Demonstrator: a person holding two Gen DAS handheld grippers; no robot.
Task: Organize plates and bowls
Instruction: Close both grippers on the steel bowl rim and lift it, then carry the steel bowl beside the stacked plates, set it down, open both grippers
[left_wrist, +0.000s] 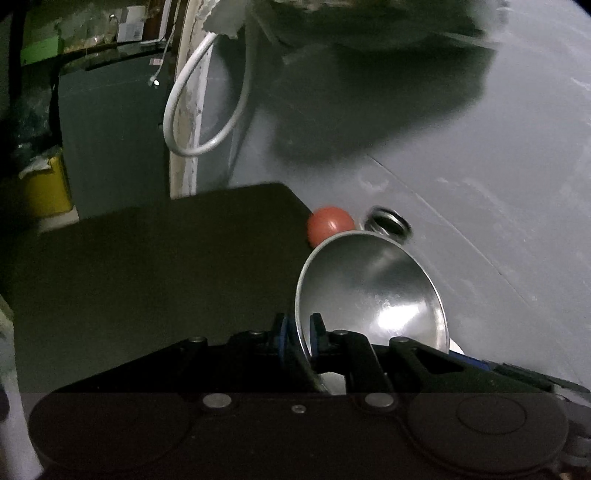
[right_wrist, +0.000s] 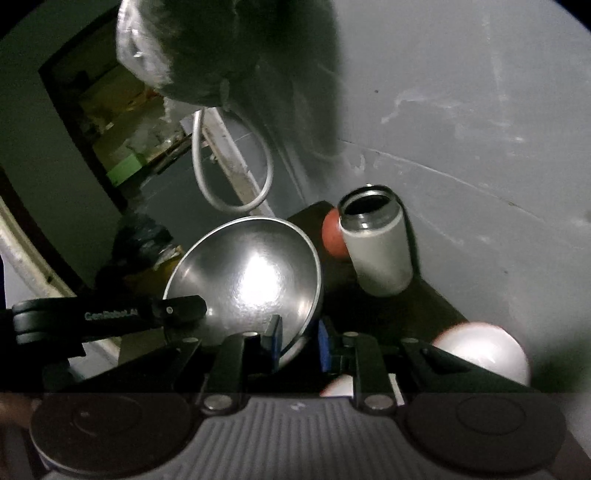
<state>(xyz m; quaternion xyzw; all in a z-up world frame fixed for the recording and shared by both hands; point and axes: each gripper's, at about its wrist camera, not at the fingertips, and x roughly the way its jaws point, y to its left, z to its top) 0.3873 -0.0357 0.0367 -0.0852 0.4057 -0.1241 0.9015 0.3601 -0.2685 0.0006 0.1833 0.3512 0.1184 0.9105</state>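
A shiny steel bowl (left_wrist: 373, 295) is tilted on edge above the dark table (left_wrist: 147, 277). My left gripper (left_wrist: 299, 332) is shut on its rim, blue pads on either side. In the right wrist view the same bowl (right_wrist: 247, 273) is pinched at its lower rim by my right gripper (right_wrist: 299, 343), while the left gripper's black finger (right_wrist: 177, 308) holds the opposite rim. A white upturned bowl (right_wrist: 484, 350) lies at the right, partly hidden behind my right gripper.
A white steel bottle (right_wrist: 376, 243) with an open mouth stands at the table's far corner beside a red ball (right_wrist: 332, 236); both also show in the left wrist view, the ball (left_wrist: 328, 223) and the bottle (left_wrist: 388, 221). Grey wall behind. A white hose loop (left_wrist: 199, 103) hangs left.
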